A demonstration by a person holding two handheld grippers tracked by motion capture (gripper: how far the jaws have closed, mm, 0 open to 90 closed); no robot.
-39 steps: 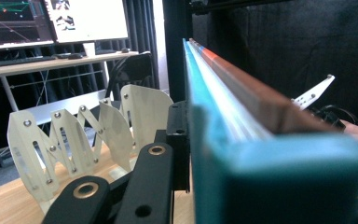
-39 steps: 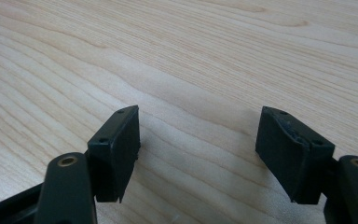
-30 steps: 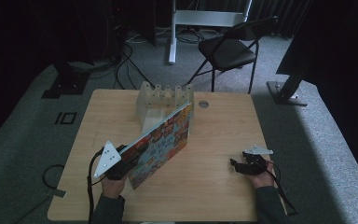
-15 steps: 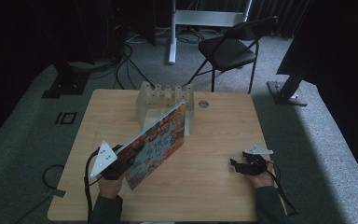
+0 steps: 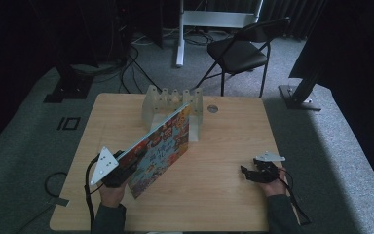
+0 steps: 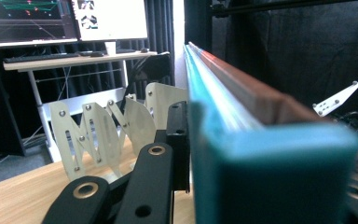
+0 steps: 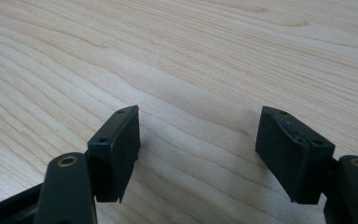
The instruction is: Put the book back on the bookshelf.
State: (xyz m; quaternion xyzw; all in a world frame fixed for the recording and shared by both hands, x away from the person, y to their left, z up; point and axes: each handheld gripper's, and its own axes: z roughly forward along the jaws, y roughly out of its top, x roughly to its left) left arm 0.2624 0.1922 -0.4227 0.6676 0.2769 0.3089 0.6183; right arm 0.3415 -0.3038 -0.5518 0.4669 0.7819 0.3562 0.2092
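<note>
A picture book with a bright, colourful cover (image 5: 163, 146) is held on edge, slanting up from the near left toward a white slotted rack (image 5: 171, 97). My left gripper (image 5: 125, 168) is shut on the book's lower end. In the left gripper view the book's teal edge (image 6: 270, 154) runs away from me beside a black finger (image 6: 154, 172), with the rack (image 6: 102, 130) just behind. My right gripper (image 5: 251, 173) rests open on the table at the near right, well apart from the book. Its pads (image 7: 116, 149) stand wide over bare wood, holding nothing.
The wooden table (image 5: 224, 146) has a small round disc (image 5: 213, 109) to the right of the rack. Beyond the far edge stands a black folding chair (image 5: 238, 53). Cables lie on the floor at the left. A desk with monitors (image 6: 65, 28) is behind the rack.
The left gripper and the book have shifted slightly to the left, the book's top corner staying by the rack. The right gripper has not moved.
</note>
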